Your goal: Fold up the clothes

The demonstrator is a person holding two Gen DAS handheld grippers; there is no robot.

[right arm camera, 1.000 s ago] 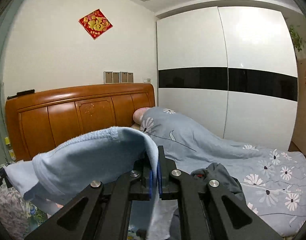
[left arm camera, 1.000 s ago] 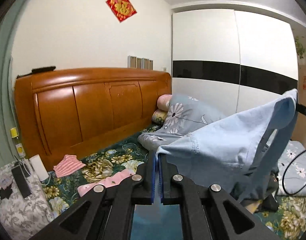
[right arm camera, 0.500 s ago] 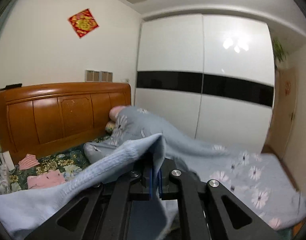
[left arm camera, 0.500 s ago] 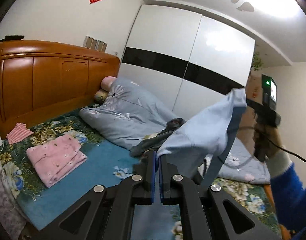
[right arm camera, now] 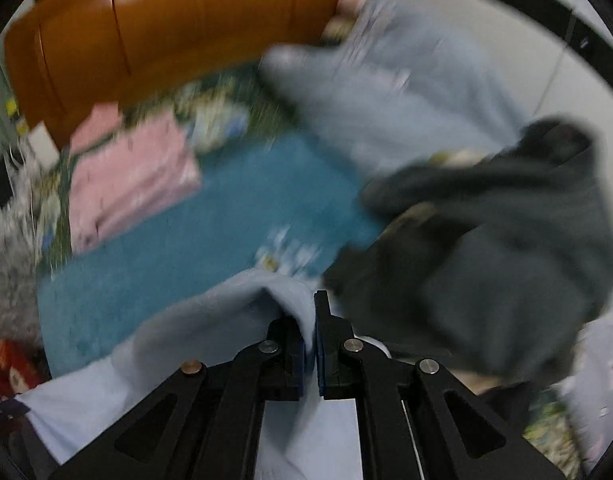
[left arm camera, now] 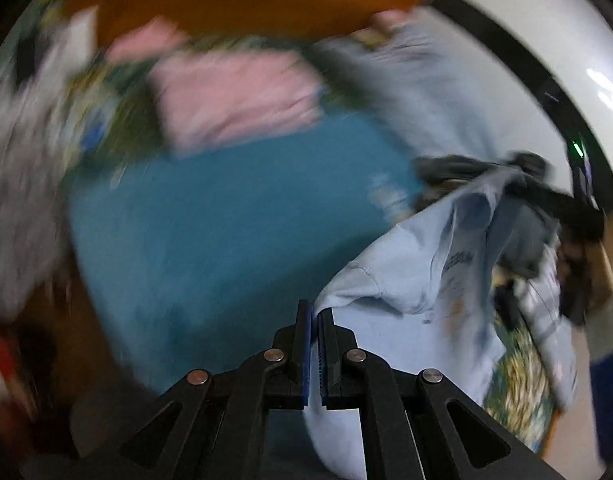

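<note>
Both grippers, left (left arm camera: 313, 316) and right (right arm camera: 311, 300), fingers clamped on the blue shirt (left arm camera: 406, 280), are now swinging down from the wall toward the bed (left arm camera: 226, 220), likely spreading it for folding.

Folded stack (right arm camera: 130, 184) left on bed (right arm camera: 194, 248), quilt (right arm camera: 406, 100) behind, clothes pile (right arm camera: 506, 240) right, headboard (right arm camera: 186, 28) at back

Both grippers are swinging down from facing the wall and wardrobe to facing the bed (left arm camera: 234, 216), everything smearing with motion. The blue garment (left arm camera: 406, 280), earlier stretched high, is now dropping beside the left gripper (left arm camera: 315, 316) and draping left of the right gripper (right arm camera: 309, 312).
</note>
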